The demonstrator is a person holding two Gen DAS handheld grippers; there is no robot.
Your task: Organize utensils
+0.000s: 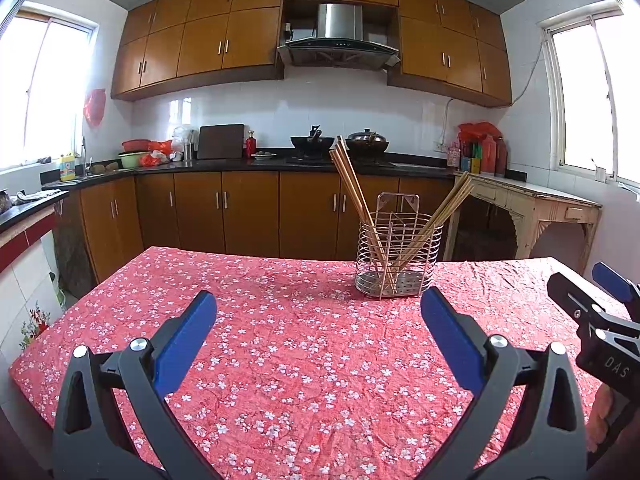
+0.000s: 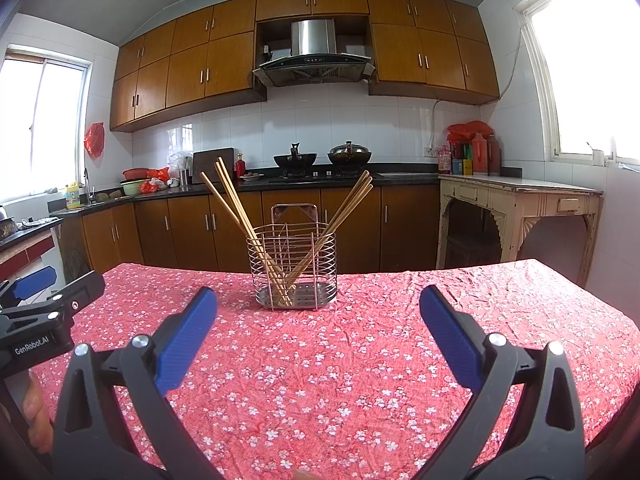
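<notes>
A wire utensil holder (image 1: 396,256) (image 2: 294,258) stands on the far part of a table with a red flowered cloth (image 1: 300,360) (image 2: 340,360). Several wooden chopsticks (image 1: 352,184) (image 2: 232,200) stand in it, some leaning left and some leaning right (image 1: 444,208) (image 2: 344,212). My left gripper (image 1: 318,312) is open and empty, held above the cloth in front and left of the holder. My right gripper (image 2: 318,308) is open and empty, in front of the holder. Each gripper shows at the edge of the other's view (image 1: 596,304) (image 2: 44,296).
A kitchen counter (image 1: 248,164) with woks, bottles and bowls runs behind the table. A cream side table (image 1: 532,200) (image 2: 520,196) stands at the right wall. The table's far edge lies just behind the holder.
</notes>
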